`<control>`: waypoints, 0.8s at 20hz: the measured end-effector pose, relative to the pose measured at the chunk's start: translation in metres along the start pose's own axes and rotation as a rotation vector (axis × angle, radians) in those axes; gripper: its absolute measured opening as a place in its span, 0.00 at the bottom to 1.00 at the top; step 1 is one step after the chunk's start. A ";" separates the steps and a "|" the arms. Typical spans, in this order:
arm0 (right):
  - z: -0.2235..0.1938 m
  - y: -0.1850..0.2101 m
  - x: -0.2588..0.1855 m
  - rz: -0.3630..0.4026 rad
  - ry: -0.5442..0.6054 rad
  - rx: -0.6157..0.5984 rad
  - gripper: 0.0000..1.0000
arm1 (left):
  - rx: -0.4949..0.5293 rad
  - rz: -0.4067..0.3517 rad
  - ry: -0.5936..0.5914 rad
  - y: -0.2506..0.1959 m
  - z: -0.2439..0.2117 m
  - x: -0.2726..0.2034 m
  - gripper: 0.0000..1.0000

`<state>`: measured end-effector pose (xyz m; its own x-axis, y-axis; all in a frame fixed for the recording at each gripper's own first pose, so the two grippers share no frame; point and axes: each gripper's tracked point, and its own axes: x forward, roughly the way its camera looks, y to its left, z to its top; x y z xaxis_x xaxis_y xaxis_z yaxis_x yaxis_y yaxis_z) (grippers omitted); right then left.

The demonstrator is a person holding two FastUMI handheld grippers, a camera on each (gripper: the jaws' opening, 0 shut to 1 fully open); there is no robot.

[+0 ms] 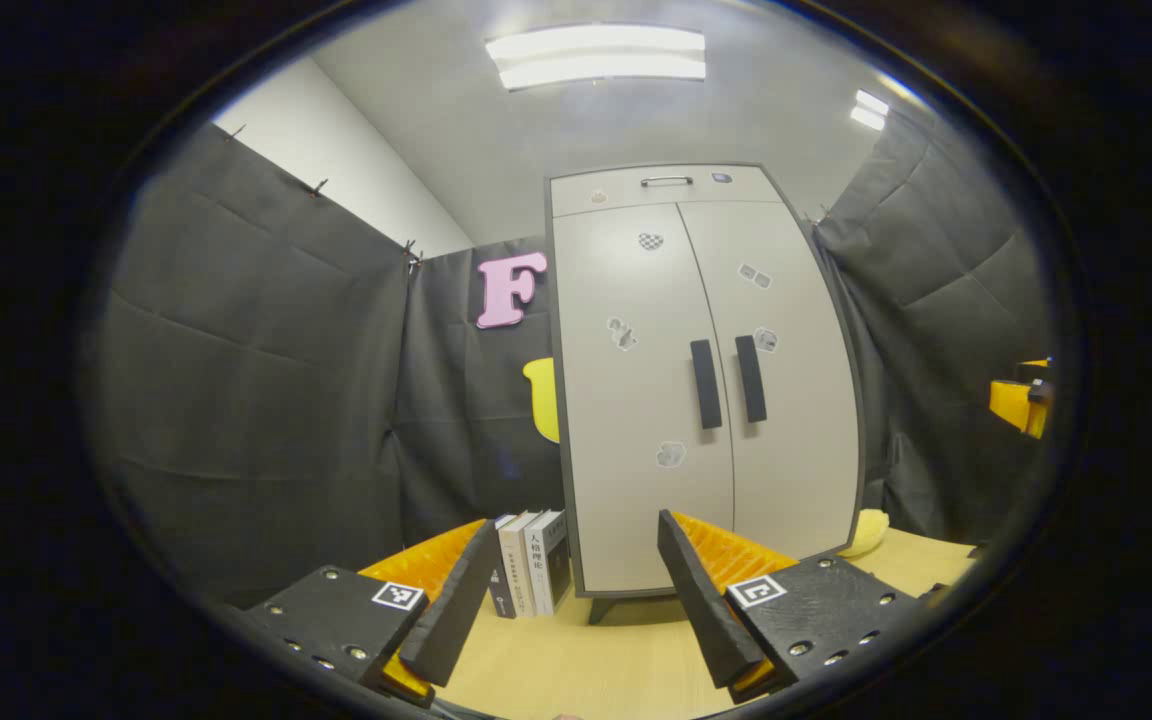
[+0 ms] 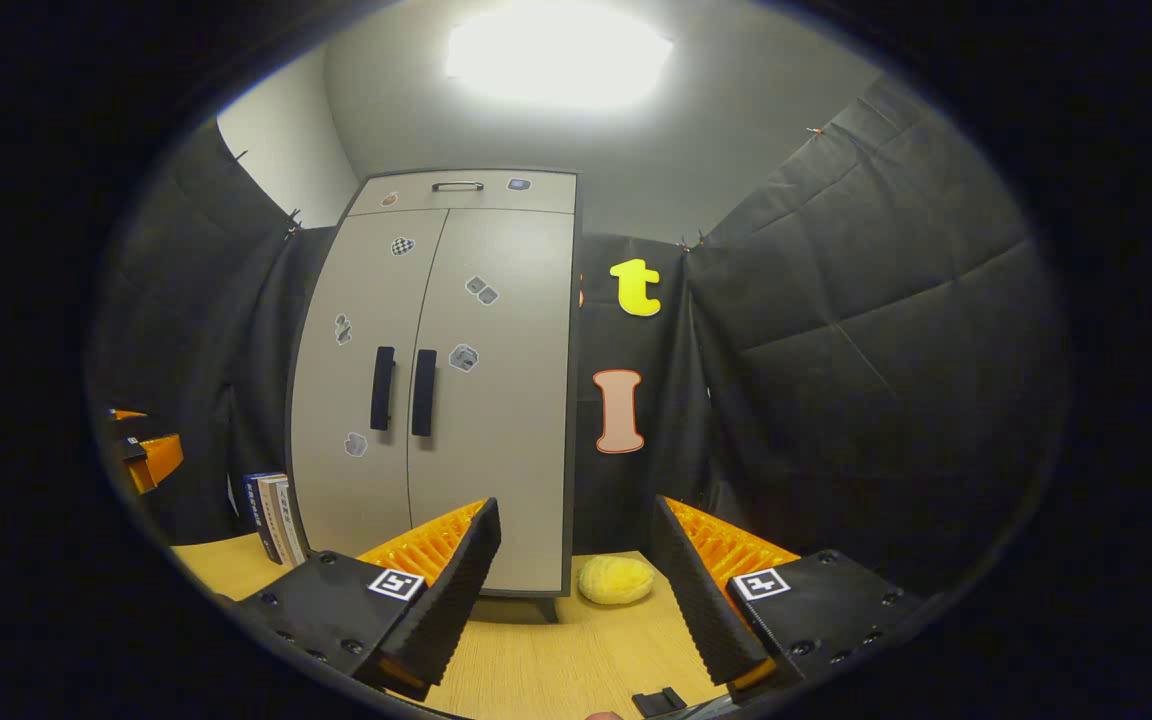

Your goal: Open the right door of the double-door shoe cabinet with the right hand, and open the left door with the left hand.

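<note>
Now both doors of the shoe cabinet (image 1: 706,380) were closed, left gripper (image 1: 576,590) spread wide and holding nothing, right gripper (image 2: 576,585) spread wide too, books (image 1: 533,562) beside the cabinet.

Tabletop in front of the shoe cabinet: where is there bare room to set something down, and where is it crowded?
Bare wood lies in front of the shoe cabinet, between its doors and the left gripper, and beside the yellow sponge ahead of the right gripper. It is crowded at the cabinet's left foot, where the books stand against it.
</note>
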<state>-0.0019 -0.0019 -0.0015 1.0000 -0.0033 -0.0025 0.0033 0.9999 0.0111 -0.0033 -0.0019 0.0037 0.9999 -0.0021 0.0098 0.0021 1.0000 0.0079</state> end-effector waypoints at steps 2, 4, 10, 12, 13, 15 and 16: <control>0.001 0.000 0.000 0.000 -0.002 0.001 0.96 | 0.001 -0.001 -0.002 0.000 0.001 -0.001 0.94; 0.001 0.000 0.000 0.002 0.001 0.006 0.96 | 0.002 -0.002 -0.004 -0.001 0.001 -0.001 0.94; 0.002 -0.008 0.004 0.004 0.016 0.028 0.96 | 0.000 0.006 0.002 -0.005 0.001 -0.002 0.94; 0.005 -0.011 0.009 0.016 0.023 0.021 0.96 | 0.000 0.014 0.007 -0.010 0.001 -0.001 0.94; 0.009 -0.012 0.013 0.023 0.020 0.023 0.96 | 0.001 0.020 0.008 -0.014 0.002 -0.002 0.94; 0.016 -0.012 0.021 0.053 0.012 0.039 0.96 | 0.005 0.035 0.012 -0.025 0.001 -0.008 0.94; 0.017 -0.012 0.026 0.069 0.012 0.050 0.96 | 0.007 0.044 0.015 -0.028 0.001 -0.011 0.94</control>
<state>0.0241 -0.0137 0.0152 0.9977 0.0665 -0.0124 -0.0657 0.9960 0.0614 -0.0142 -0.0297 0.0044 0.9991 0.0415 -0.0043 -0.0415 0.9990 0.0153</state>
